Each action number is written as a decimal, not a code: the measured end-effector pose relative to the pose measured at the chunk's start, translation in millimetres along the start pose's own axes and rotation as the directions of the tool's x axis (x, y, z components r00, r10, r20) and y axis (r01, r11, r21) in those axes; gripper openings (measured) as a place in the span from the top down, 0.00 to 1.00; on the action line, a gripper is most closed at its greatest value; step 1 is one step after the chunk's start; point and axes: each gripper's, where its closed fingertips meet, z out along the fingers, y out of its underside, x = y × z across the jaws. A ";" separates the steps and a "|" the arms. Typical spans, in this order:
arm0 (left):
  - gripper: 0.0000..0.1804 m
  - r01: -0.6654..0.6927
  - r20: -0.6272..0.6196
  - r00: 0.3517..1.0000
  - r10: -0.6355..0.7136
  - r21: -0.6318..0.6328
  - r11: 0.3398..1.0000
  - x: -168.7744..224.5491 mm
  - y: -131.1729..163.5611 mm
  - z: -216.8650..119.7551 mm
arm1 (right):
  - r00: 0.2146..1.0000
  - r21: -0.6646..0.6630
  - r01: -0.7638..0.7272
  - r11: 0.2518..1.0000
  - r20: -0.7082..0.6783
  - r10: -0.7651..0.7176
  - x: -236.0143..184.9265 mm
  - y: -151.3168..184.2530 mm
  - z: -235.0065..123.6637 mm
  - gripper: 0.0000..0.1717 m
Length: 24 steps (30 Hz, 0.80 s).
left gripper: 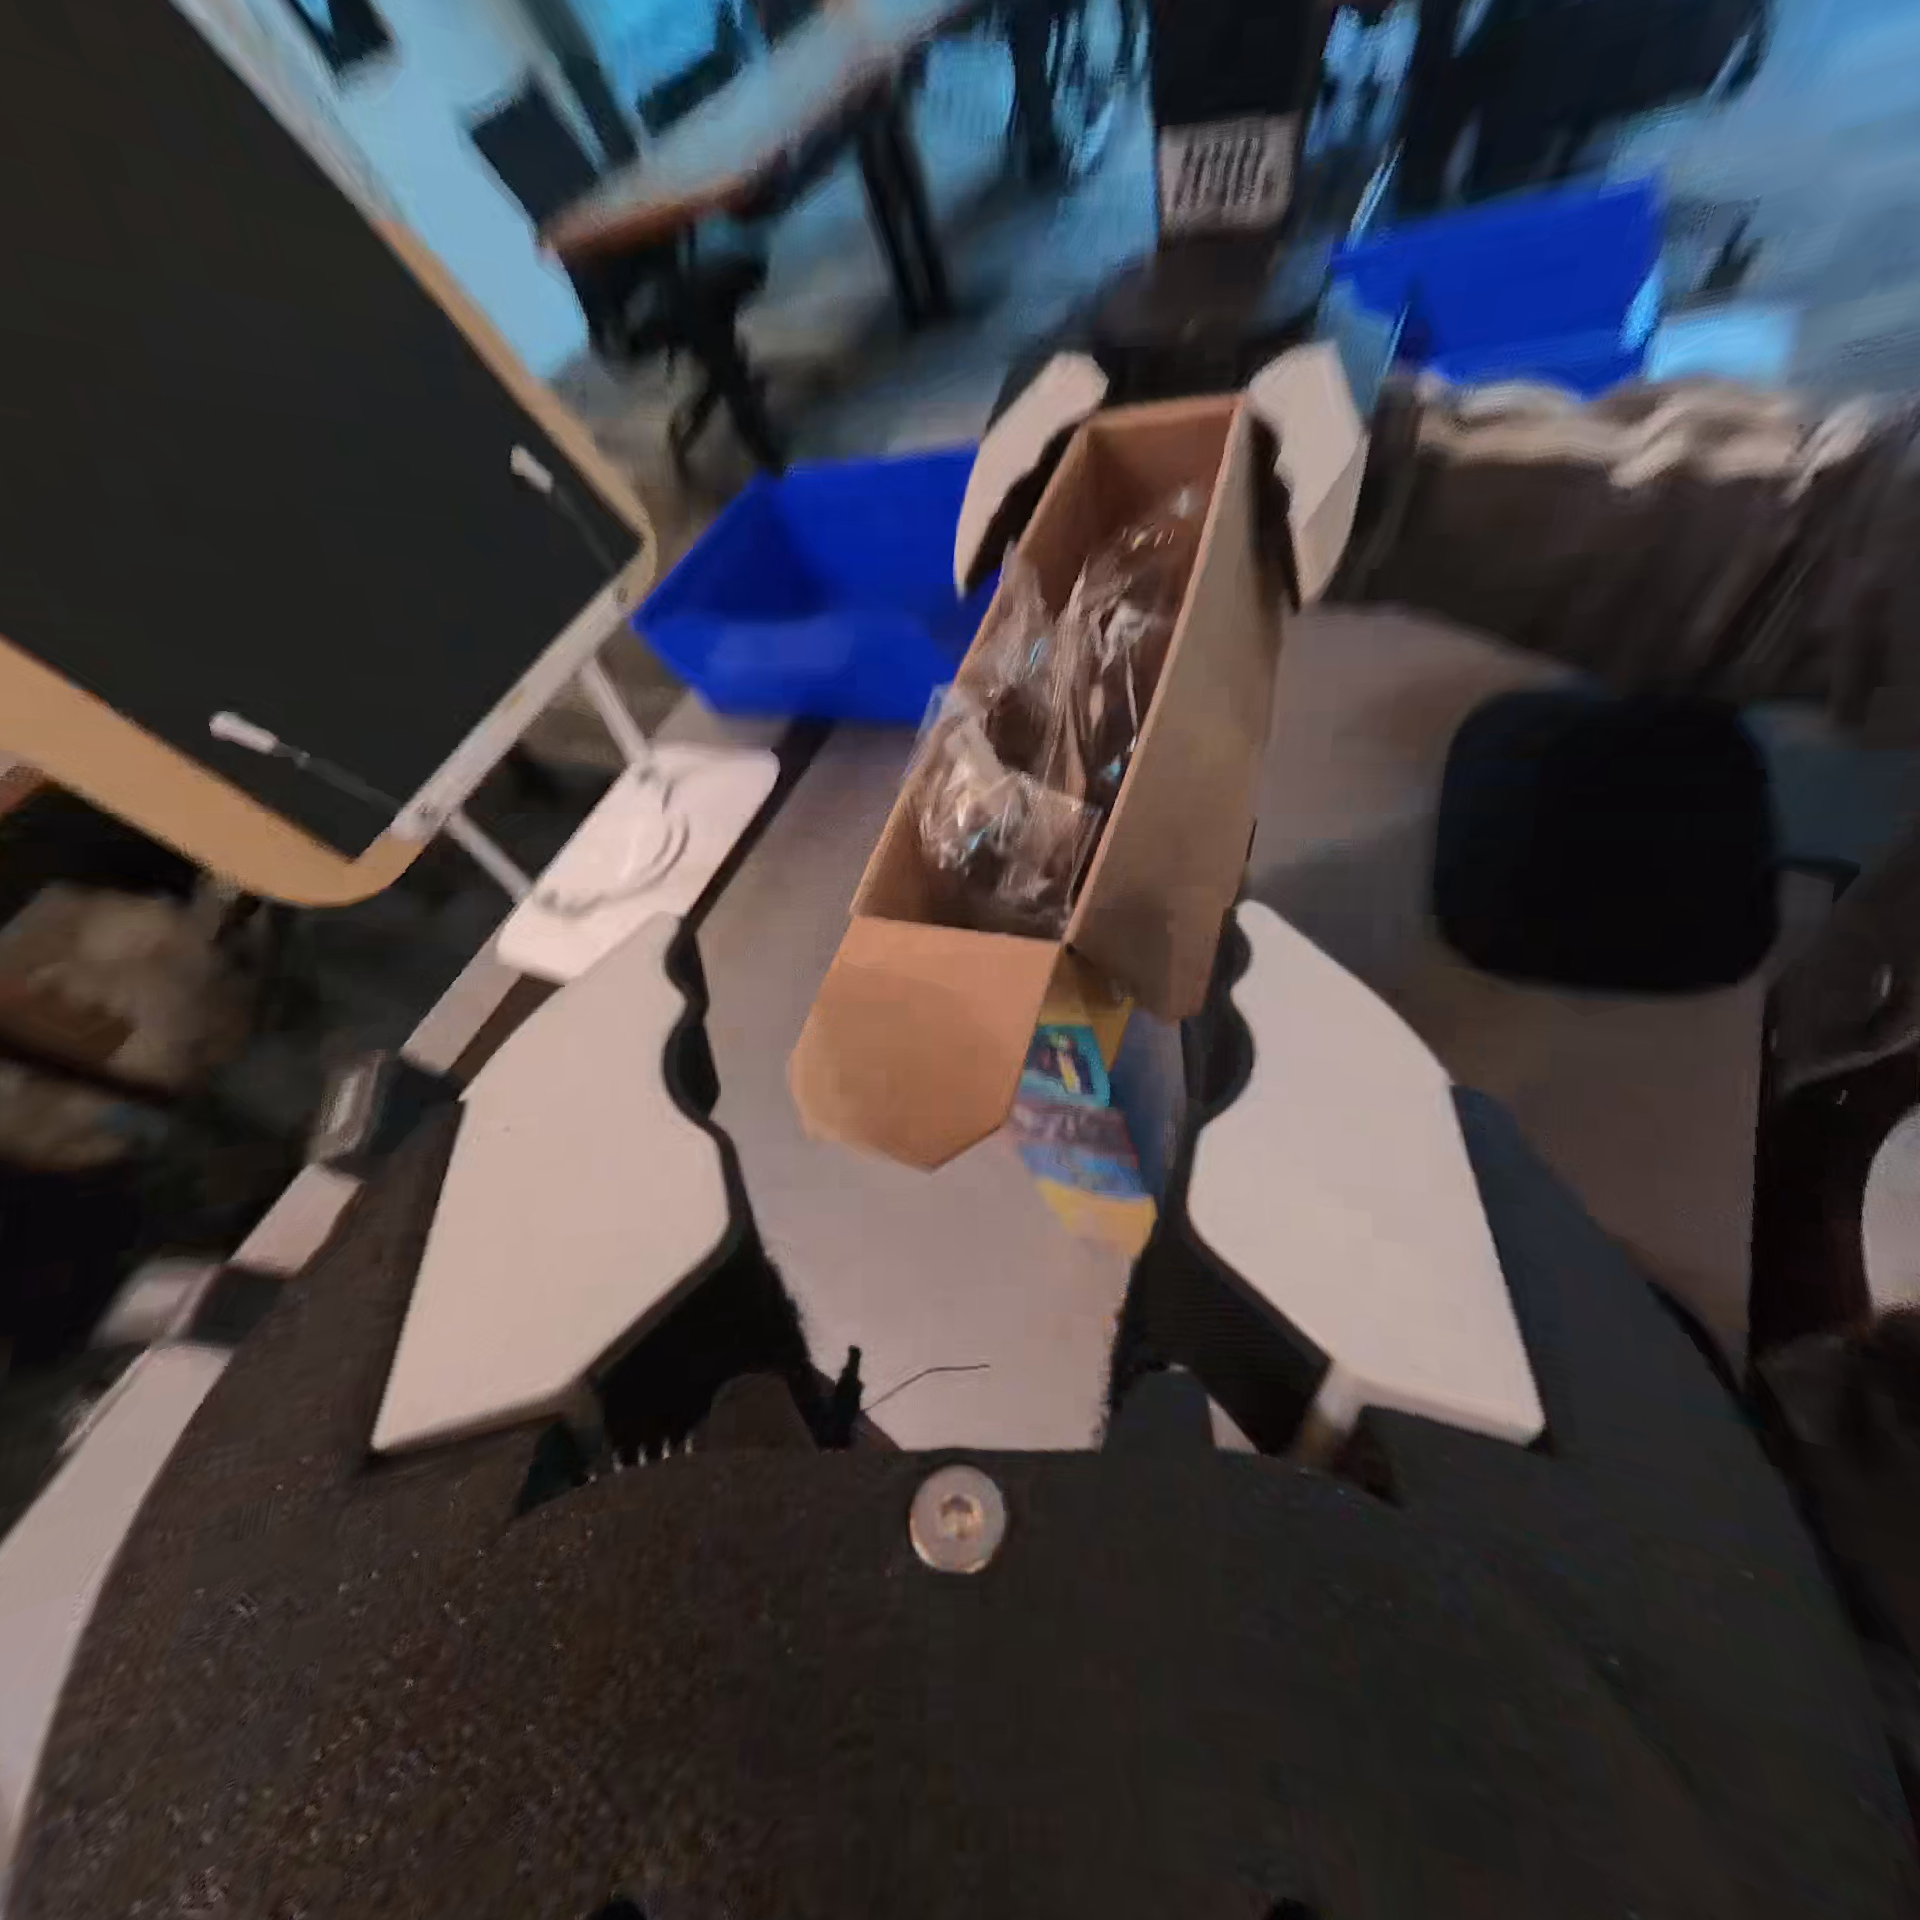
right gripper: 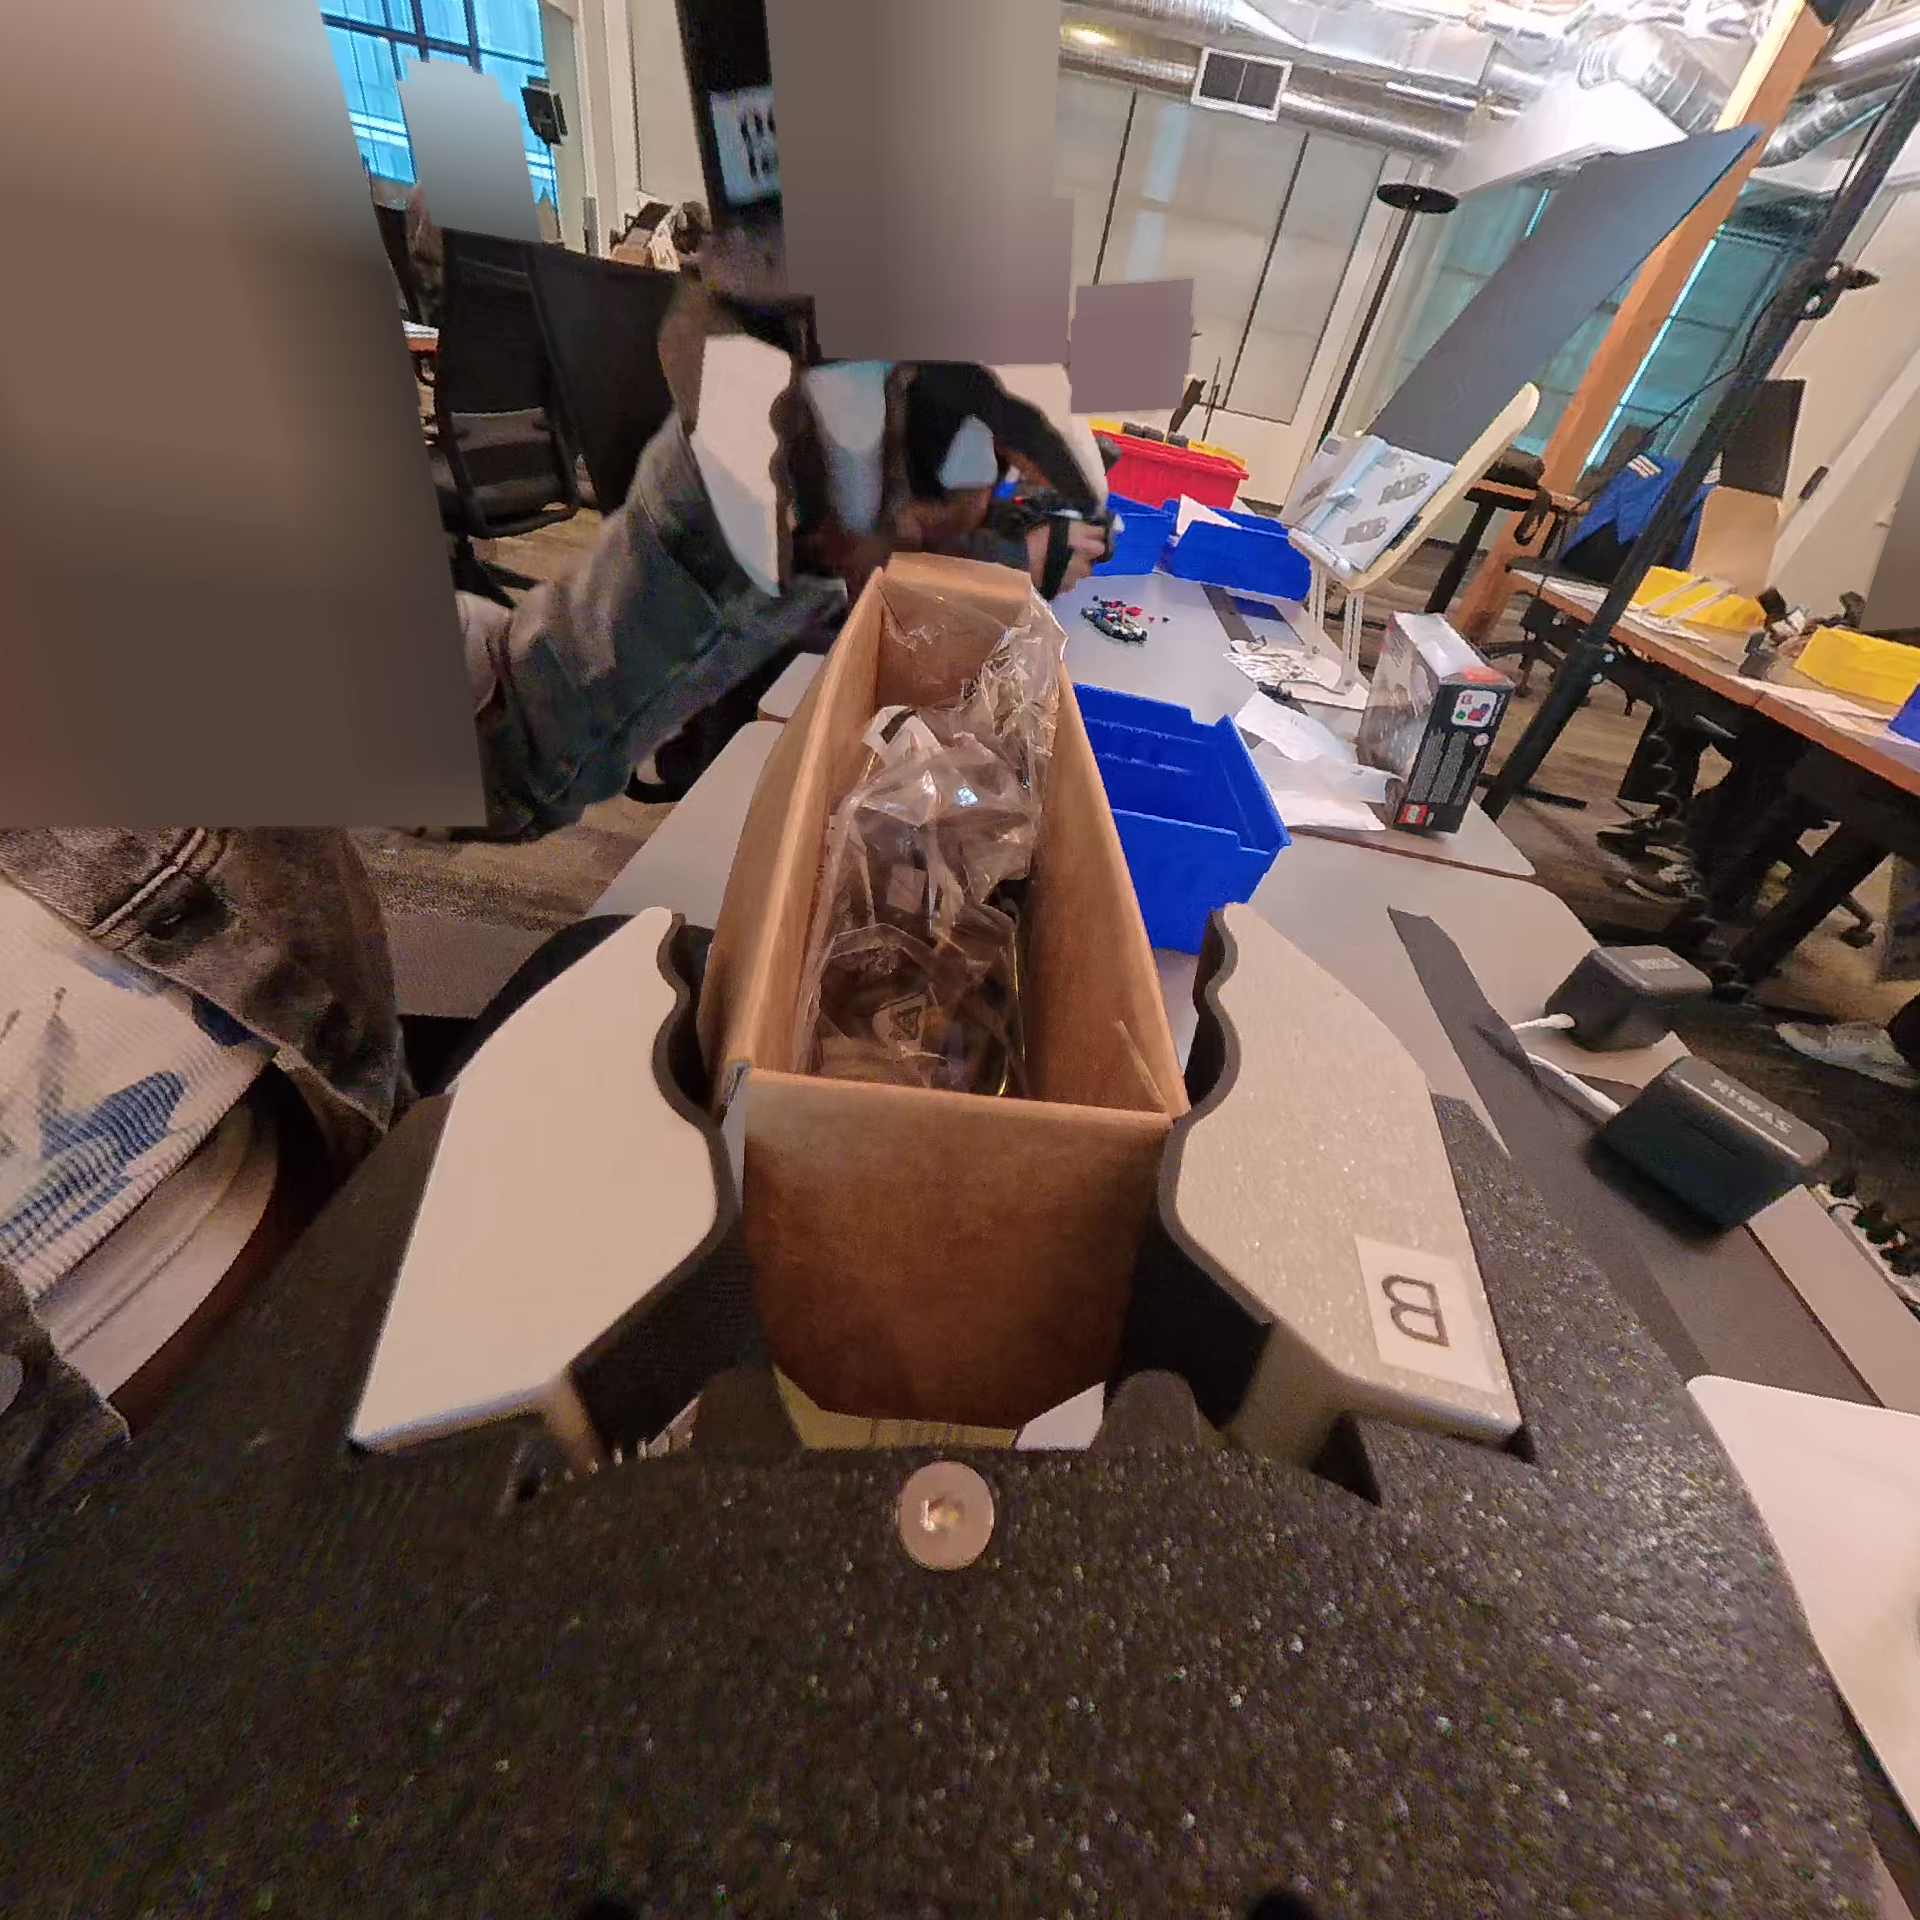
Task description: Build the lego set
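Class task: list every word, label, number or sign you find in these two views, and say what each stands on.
Wording is not copied out here, only where it stands.
White sticker on the right tool: legible mark.
Dark grey power adapter: legible pale lettering.
Black printed carton: logo and fine print, too small.
Dark sign on the pillar: figures, partly cut off.
Colourful panel of the brown cardboard box: blurred.

A long, narrow brown cardboard box [right gripper: 940, 1195] stands open-topped, its end flap folded out, printed colours on its outside. Crumpled clear plastic bags [right gripper: 925, 894] of dark pieces fill it.
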 end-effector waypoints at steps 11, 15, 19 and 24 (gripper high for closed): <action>1.00 -0.084 -0.251 0.967 0.043 -0.154 0.984 -10.1 2.9 -25.6 | 1.000 0.009 0.004 1.000 0.007 -0.004 -0.3 -0.7 0.0 0.47; 1.00 -0.031 -0.306 0.952 -0.022 -0.169 0.985 7.1 35.2 6.1 | 1.000 0.016 0.008 1.000 0.013 -0.008 -1.5 -1.4 0.4 0.47; 1.00 0.052 -0.294 0.954 -0.057 -0.022 0.998 10.0 36.0 20.1 | 1.000 0.020 -0.002 1.000 0.005 0.002 0.8 -0.7 -2.5 0.47; 1.00 0.150 -0.301 0.947 -0.113 0.104 0.983 11.6 36.8 19.8 | 1.000 0.034 0.004 0.999 0.019 -0.004 -0.2 -1.9 -0.3 0.47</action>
